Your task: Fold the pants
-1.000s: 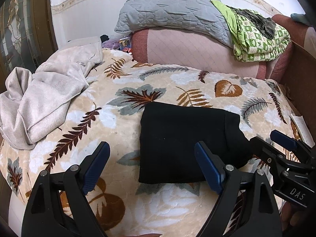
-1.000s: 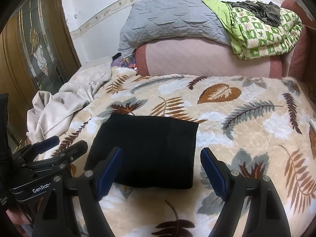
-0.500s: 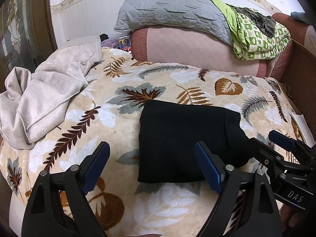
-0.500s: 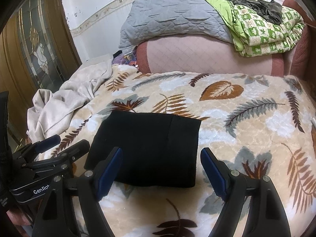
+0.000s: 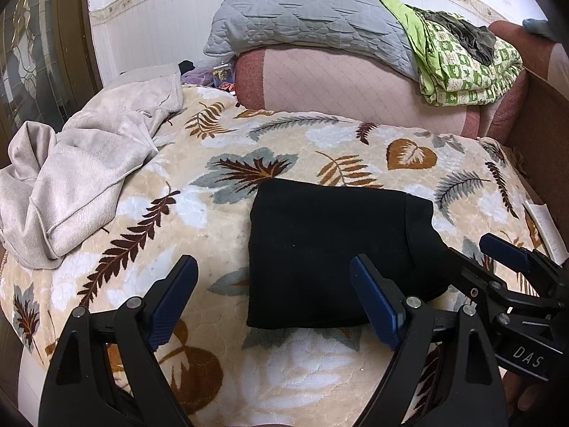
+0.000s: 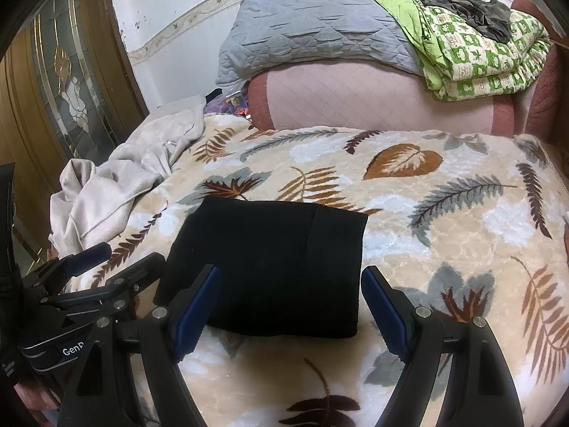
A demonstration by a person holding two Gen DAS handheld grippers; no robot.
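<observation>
Grippers first: at frame bottom we hold the left hand-held gripper (image 5: 274, 300) and right hand-held gripper (image 6: 290, 311) spread, empty. Beyond, mid-frame, the black pants (image 5: 334, 252) lie compactly folded on the bed (image 5: 320, 373); folding looks finished.

Matt black cloth pants (image 5: 330, 249), plush fleece blanket (image 5: 220, 220).

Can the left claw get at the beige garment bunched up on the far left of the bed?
Probably yes. The left claw is open and empty, the beige garment lies uncovered, and only bare blanket separates them. It would need to swing left.
</observation>
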